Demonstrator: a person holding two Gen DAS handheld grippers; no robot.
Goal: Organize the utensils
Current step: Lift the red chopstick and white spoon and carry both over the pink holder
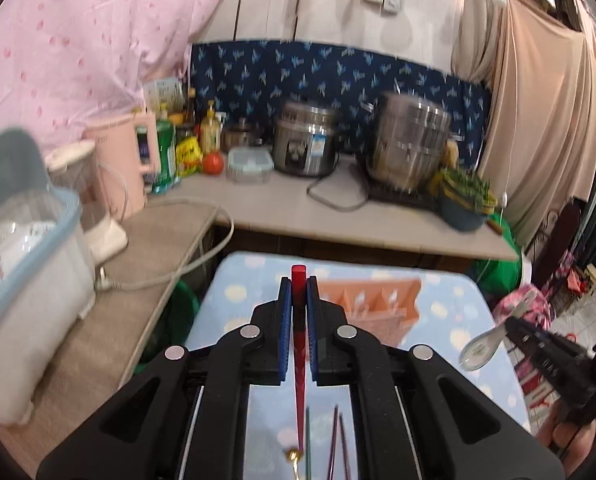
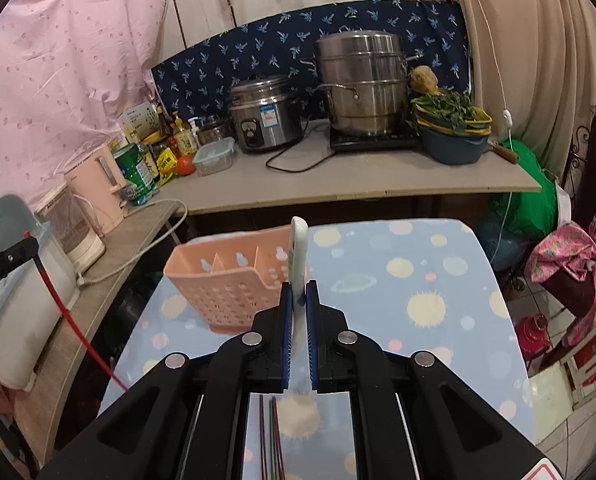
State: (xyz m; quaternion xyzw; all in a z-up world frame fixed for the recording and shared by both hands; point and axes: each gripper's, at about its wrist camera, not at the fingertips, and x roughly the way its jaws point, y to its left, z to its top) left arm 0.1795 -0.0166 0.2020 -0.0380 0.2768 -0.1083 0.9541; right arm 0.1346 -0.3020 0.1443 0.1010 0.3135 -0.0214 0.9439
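The left gripper [image 1: 298, 292] is clamped on a red chopstick [image 1: 299, 280] and the right gripper [image 2: 298, 296] on a white spoon [image 2: 299, 248], both held above the table [image 2: 438, 280] near the pink basket [image 2: 225, 280], more chopsticks [image 1: 334, 440] lying nearer

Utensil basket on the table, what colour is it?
Peach-pink basket, perforated sides; shows best in the right wrist view.

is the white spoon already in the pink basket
No, the white spoon is clamped in the right gripper, held above the table in front of the pink basket.
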